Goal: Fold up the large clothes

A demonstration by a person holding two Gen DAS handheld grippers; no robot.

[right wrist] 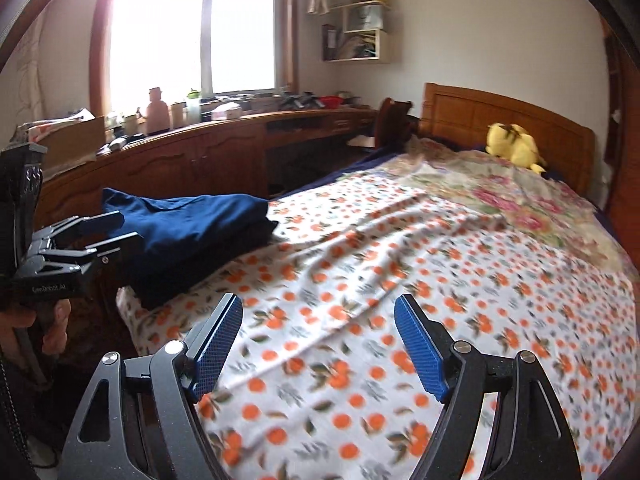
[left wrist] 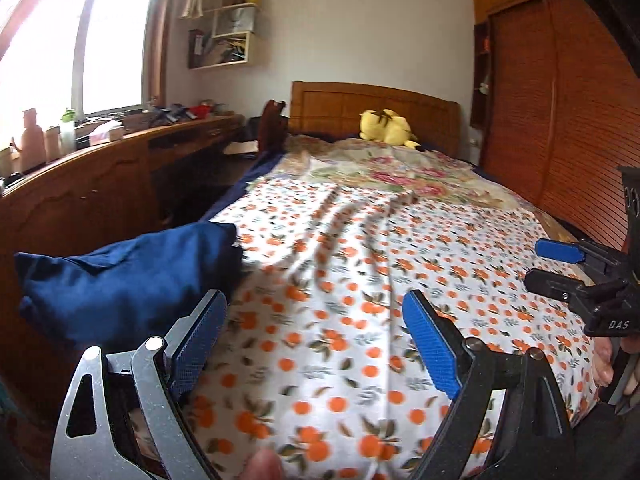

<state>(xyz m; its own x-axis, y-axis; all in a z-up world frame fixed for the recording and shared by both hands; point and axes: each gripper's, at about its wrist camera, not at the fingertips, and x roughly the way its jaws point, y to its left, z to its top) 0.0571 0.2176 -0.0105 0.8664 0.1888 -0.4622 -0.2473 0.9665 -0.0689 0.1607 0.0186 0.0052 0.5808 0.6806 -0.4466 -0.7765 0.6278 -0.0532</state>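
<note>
Taking the bed [right wrist: 460, 280] as the landmark, the navy garment [right wrist: 188, 228] sits as a folded stack at its near left corner, right at the mattress edge on the side facing the wooden counter [right wrist: 192, 152], probably parked there so the middle of the orange-print sheet [right wrist: 400, 320] is free as a working surface. Both tools hover over the foot of the bed with nothing in them: the left tool [left wrist: 316, 344] has its blue pads spread wide, its left finger just beside the navy stack, and the right tool [right wrist: 320, 344] is likewise spread over bare sheet further toward the bed's middle. Each tool shows in the other's camera, side by side at a similar height, which suits a two-handed grab of a wide piece. Motion blur on the sheet suggests the tools are travelling, though where to cannot be told. No unfolded garment is visible on the bed, so the stack looks finished. At the head end a floral cover [right wrist: 520, 204] lies crumpled, with a yellow plush toy [right wrist: 514, 148] against the headboard, well apart from the stack.
</note>
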